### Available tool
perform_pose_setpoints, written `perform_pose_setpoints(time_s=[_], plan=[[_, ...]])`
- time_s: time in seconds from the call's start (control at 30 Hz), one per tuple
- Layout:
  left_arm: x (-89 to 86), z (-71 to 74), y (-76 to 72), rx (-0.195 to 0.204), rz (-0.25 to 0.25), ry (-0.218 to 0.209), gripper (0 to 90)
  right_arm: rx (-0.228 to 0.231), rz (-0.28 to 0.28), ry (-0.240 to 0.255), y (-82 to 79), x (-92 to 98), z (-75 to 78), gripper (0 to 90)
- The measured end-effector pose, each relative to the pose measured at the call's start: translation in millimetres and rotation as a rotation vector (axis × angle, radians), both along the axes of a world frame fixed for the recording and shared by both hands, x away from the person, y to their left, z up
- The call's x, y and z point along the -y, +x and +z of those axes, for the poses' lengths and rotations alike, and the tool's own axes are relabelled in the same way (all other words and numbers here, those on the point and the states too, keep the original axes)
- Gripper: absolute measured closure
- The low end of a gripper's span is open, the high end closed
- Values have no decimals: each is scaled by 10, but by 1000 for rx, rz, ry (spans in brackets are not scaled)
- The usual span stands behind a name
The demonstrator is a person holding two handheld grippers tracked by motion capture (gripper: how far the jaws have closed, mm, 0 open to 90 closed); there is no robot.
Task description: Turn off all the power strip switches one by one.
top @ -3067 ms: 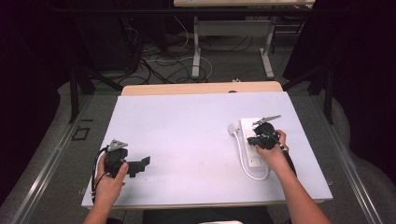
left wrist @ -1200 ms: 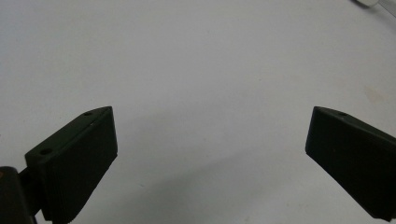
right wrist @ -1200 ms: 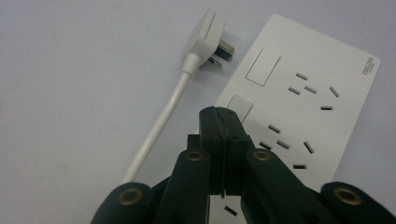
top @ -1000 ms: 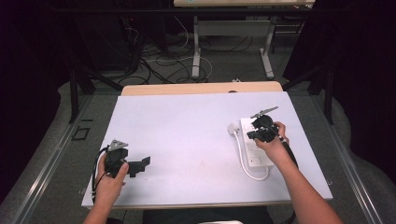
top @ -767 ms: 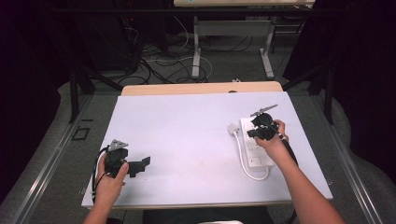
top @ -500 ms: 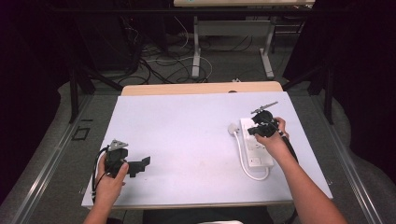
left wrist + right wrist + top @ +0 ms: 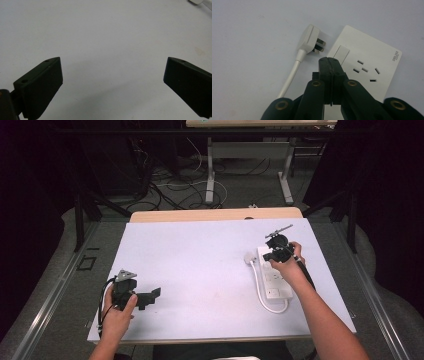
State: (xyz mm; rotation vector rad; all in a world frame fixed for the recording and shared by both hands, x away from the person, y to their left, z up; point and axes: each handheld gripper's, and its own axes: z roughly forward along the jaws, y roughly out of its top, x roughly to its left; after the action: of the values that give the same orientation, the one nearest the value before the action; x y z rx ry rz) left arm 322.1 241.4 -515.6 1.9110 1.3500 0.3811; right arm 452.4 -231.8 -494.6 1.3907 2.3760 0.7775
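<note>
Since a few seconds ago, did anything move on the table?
The right gripper, jaws shut and holding nothing, slid a little along the white power strip toward its far end, near the rocker switch. Nothing was grabbed or dropped. The left gripper stayed open in place, and the power strip, its white plug and cord lie as before.

table: pale lavender-white top [image 7: 200,270], wood strip at far edge [image 7: 215,214] | floor: grey, loose cables [image 7: 165,185] | behind: second desk on white legs [image 7: 210,175] | surroundings: dark, black drapes [image 7: 390,195]
</note>
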Motion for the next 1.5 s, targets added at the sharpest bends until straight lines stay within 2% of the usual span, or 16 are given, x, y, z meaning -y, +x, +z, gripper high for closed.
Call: perform_pose_setpoints(time_s=[0.03, 0.2, 0.33, 0.53, 0.57, 0.67, 0.87, 0.93, 1.0, 1.1, 1.13, 1.2, 1.5], plan=[[-2, 4, 0, -6, -3, 3, 22, -16, -14, 4, 15, -6, -11, 900], [2, -3, 1, 1, -3, 6, 22, -23, -11, -5, 50, 2, -55, 900], [-1, 2, -1, -6, -2, 3, 22, -48, -23, -5, 72, -17, -88, 900], [0, -2, 2, -7, -4, 5, 22, -50, -18, -18, 82, -26, -110, 900], [-1, -2, 1, -6, -3, 5, 22, -43, -17, -7, 84, -30, -121, 900], [0, -6, 1, 1, 3, 1, 22, -60, -18, -21, 83, -43, -124, 900], [-3, -2, 1, -6, -3, 5, 22, -63, -8, -21, 83, -61, -148, 900], [-3, -1, 0, -6, -3, 5, 22, -67, -17, -32, 83, -73, -153, 900], [-5, 0, 0, -6, -2, 4, 22, -69, -2, -37, 85, -68, -161, 900], [-4, -4, 0, -1, 0, 1, 22, -69, -2, -35, 87, -66, -162, 900], [-5, -2, -1, -3, -2, 3, 22, -55, 1, -12, 90, -65, -179, 900], [-5, -2, -1, -3, -1, 3, 22, -73, -13, -35, 88, -62, -163, 900], [-5, -5, -2, 4, 1, 0, 22, -75, -16, -27, 87, -64, -164, 900]])
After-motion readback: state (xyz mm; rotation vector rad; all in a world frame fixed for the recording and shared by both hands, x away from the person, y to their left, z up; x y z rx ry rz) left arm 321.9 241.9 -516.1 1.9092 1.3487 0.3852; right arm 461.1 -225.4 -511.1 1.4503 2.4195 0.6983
